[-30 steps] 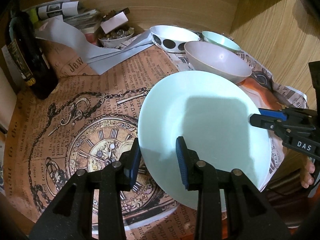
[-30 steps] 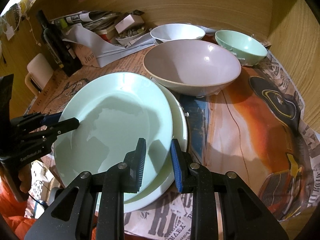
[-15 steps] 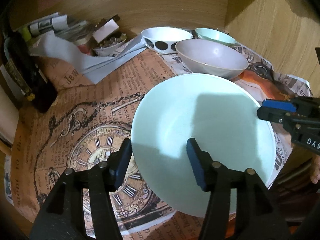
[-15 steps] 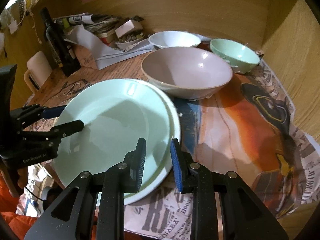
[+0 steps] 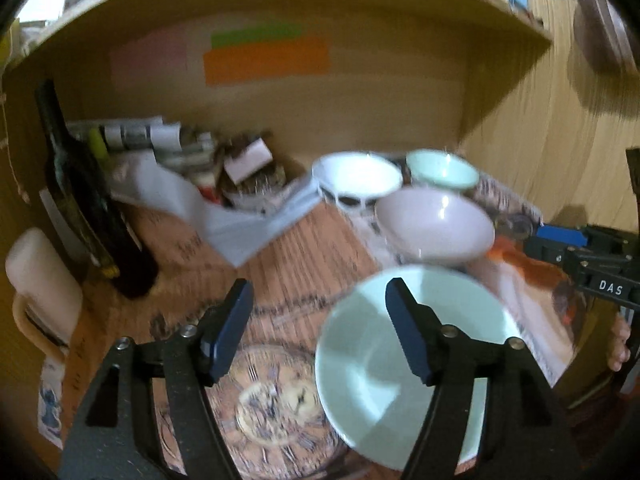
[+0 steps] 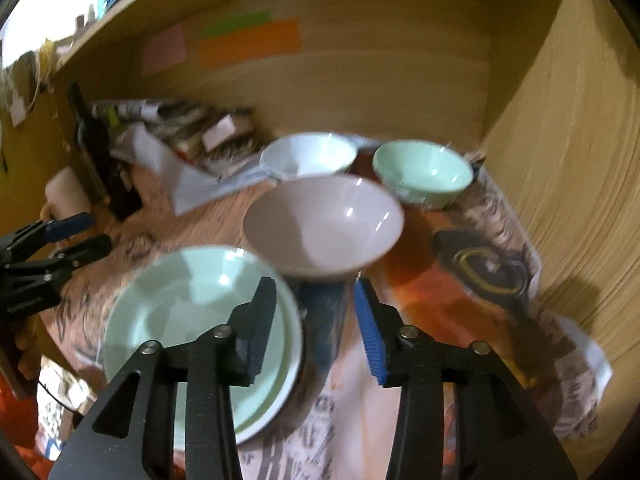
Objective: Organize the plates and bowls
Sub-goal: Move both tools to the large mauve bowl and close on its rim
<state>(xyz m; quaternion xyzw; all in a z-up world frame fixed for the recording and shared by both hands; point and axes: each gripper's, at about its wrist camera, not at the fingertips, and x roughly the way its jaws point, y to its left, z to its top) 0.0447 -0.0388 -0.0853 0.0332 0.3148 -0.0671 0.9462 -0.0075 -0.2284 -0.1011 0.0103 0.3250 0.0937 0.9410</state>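
Note:
A pale green plate [image 5: 384, 364] lies stacked on a second plate [image 6: 280, 384] near the table's front edge; the stack also shows in the right wrist view [image 6: 188, 312]. Behind it stand a large pinkish-grey bowl [image 5: 436, 226] [image 6: 324, 224], a white spotted bowl [image 5: 356, 180] [image 6: 308, 154] and a small green bowl [image 5: 442, 168] [image 6: 422, 174]. My left gripper [image 5: 320, 328] is open and empty, raised above the plates' left side. My right gripper [image 6: 316, 328] is open and empty, raised above their right edge. Both views are blurred.
A dark wine bottle [image 5: 92, 200] and a white mug [image 5: 40, 292] stand at the left. Papers, a small dish and boxes [image 5: 224, 184] are piled at the back left. Wooden walls close the back and right; a shelf hangs above.
Both grippers let go of the green plate, opened wide, and pulled up and back. The plate now rests on the lower plate.

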